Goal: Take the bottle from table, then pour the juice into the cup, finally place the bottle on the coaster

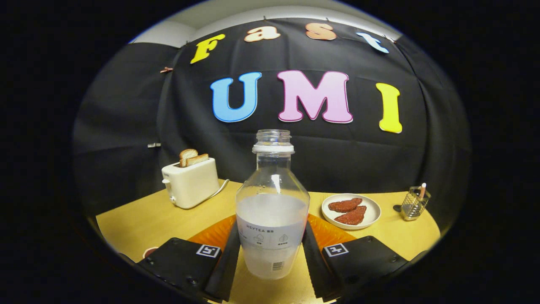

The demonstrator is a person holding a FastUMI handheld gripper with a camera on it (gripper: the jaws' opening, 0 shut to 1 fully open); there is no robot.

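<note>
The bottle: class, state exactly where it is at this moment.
In the gripper view the bottle stands upright between the gripper fingers, which press its sides, with the orange coaster just behind it.

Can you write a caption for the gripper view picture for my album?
Tool fingers on both sides of an uncapped bottle of milky juice.

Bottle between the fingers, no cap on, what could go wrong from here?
1. The bottle is uncapped and about half full of pale juice; a tilt or jolt could spill it.
2. The gripper fingers sit low on the bottle, with the neck rising well above them, so it might tip in the grasp.
3. The orange coaster lies under and behind the bottle; it could shift if the bottle drags across it.
</note>
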